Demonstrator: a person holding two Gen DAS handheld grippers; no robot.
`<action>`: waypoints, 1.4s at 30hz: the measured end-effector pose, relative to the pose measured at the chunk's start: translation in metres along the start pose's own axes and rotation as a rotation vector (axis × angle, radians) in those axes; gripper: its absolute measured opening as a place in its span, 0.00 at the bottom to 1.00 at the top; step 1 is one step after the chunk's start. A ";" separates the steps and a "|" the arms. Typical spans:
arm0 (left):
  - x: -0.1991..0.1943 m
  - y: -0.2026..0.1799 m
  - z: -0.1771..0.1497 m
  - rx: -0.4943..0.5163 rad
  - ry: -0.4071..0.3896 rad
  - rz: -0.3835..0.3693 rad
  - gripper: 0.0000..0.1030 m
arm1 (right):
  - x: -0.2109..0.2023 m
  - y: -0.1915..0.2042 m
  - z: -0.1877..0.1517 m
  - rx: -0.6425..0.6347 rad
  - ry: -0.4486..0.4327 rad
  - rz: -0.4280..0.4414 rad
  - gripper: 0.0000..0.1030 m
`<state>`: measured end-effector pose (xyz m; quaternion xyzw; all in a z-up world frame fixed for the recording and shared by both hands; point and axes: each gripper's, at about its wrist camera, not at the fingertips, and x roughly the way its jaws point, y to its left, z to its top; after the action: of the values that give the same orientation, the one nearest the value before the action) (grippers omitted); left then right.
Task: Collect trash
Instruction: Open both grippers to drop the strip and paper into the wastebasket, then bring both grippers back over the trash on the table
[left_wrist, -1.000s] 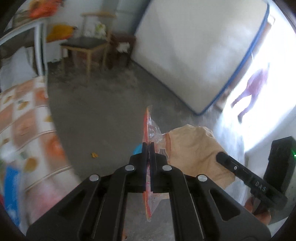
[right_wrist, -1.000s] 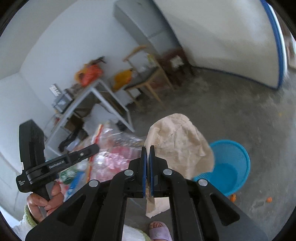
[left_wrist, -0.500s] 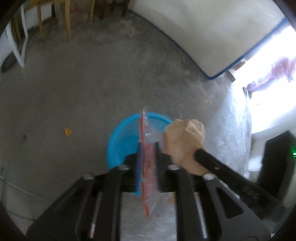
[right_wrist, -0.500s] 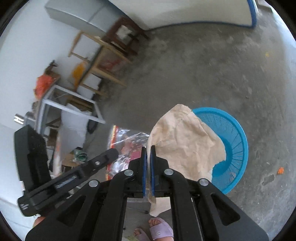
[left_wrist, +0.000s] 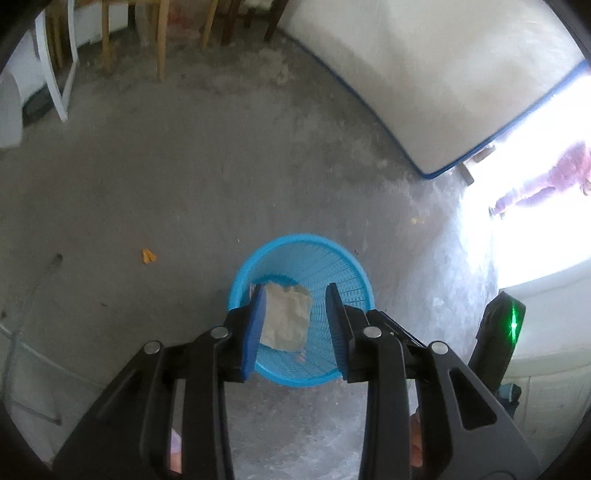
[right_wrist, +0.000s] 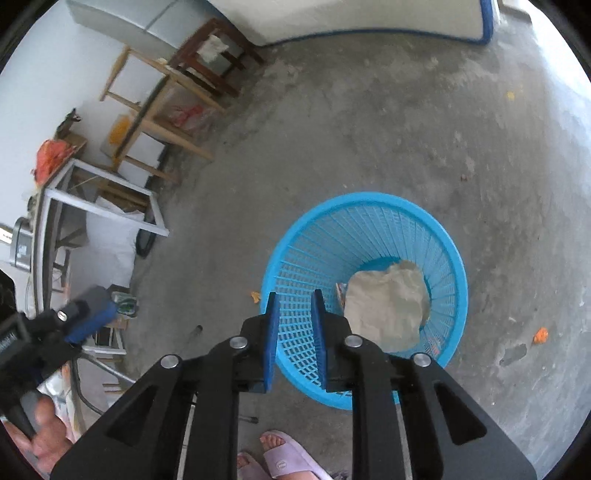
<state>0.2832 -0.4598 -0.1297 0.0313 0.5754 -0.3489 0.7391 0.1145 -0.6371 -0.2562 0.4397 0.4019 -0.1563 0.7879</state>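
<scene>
1. Hovering over a blue plastic basket (left_wrist: 354, 266) on the bare concrete floor (left_wrist: 166, 177), the left gripper (left_wrist: 295, 314) points steeply down. Its jaws are opening and nothing sits between them.
2. Beside it, the right gripper (right_wrist: 293, 325) also hangs above the basket's near rim. Its jaws are opening too, with a narrower gap that is likewise empty.
3. A crumpled tan paper bag (right_wrist: 386, 306) lies at the bottom of the basket. The edge of a clear wrapper with red print (right_wrist: 340, 291) peeks out beside it, touching it. Both pieces of trash rest free of the grippers.
4. Both grippers are aimed into the basket's mouth, which probably explains their position: releasing there lets the trash fall inside rather than on the floor.
5. Small orange scraps (right_wrist: 541, 334) lie on the floor near the basket, one (left_wrist: 148, 255) well apart from it. They may be the trash left to collect.
6. A person's foot in a lilac slipper (right_wrist: 291, 459) stands just behind the basket.
7. The slipper carries a small round logo, too small to read. No other writing is legible.
</scene>
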 end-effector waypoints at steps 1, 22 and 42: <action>-0.020 -0.003 -0.003 0.019 -0.025 0.002 0.32 | -0.008 0.008 -0.002 -0.024 -0.010 0.004 0.17; -0.328 0.107 -0.243 -0.057 -0.597 0.211 0.65 | -0.166 0.278 -0.162 -0.817 -0.258 -0.011 0.94; -0.404 0.231 -0.383 -0.212 -0.797 0.262 0.76 | -0.128 0.383 -0.223 -0.721 0.113 0.179 0.94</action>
<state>0.0552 0.0794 0.0118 -0.1094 0.2687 -0.1760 0.9407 0.1529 -0.2520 -0.0050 0.1756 0.4338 0.0892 0.8792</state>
